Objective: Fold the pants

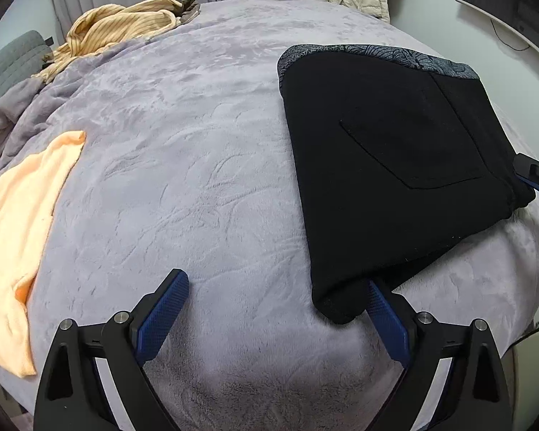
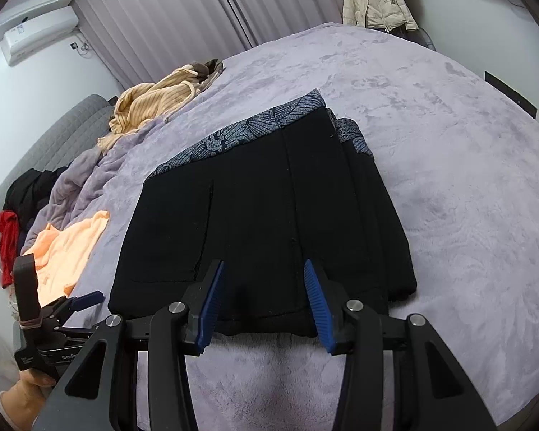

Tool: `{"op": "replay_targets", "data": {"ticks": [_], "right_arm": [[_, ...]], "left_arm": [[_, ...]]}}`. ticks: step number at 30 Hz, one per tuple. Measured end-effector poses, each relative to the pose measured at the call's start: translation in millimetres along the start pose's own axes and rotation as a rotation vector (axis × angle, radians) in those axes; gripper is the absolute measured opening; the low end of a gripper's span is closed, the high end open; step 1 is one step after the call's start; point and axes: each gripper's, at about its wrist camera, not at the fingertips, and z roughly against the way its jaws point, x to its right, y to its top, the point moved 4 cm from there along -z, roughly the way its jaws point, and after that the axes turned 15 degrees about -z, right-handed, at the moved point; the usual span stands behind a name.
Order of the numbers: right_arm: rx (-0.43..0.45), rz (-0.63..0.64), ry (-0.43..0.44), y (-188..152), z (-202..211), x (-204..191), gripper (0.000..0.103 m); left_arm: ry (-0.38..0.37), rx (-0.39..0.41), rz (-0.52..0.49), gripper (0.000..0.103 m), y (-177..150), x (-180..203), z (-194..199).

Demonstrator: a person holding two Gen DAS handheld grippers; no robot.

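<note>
A peach towel [image 1: 21, 222] and striped yellow garment [image 1: 122, 25] lie on the lilac blanket [image 1: 183, 165].

One folded black pants [image 1: 395, 165], one peach garment [image 1: 21, 222], one striped yellow garment [image 1: 125, 25], one hanging jacket [image 2: 375, 0]

I'm at a bed covered by a lilac plush blanket [image 2: 449, 179], with pale pleated curtains [image 2: 169, 21] closing off the far side. An air conditioner [image 2: 39, 36] hangs high on the white wall at far left above a grey quilted headboard [image 2: 54, 136]. A cream puffer jacket [image 2: 375, 3] hangs far right.
</note>
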Motion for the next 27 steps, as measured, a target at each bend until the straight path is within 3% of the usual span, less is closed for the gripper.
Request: {"op": "replay_targets", "data": {"ticks": [5, 10, 15, 17, 21, 27], "right_arm": [[0.015, 0.042, -0.022, -4.1, -0.1, -2.3, 0.049], [0.016, 0.012, -0.007, -1.4, -0.7, 2.3, 0.049], [0.021, 0.01, -0.009, -2.6, 1.1, 3.0, 0.049], [0.024, 0.021, -0.018, -4.1, 1.3, 2.7, 0.049], [0.024, 0.029, -0.038, -4.6, 1.7, 1.8, 0.049], [0.02, 0.016, 0.002, 17.3, 18.0, -6.8, 0.05]], "left_arm": [[-0.07, 0.004, 0.001, 0.097, -4.2, -4.0, 10.5], [-0.042, 0.063, -0.029, 0.097, 5.4, -5.5, 34.1], [-0.101, 0.082, 0.04, 0.097, 21.9, -9.8, 39.4], [-0.095, 0.082, 0.045, 0.097, 34.0, -10.1, 37.1], [0.005, 0.12, 0.079, 0.097, 72.3, -23.8, 31.4], [-0.073, 0.074, 0.214, 0.097, 124.5, -62.3, -5.4]]}}
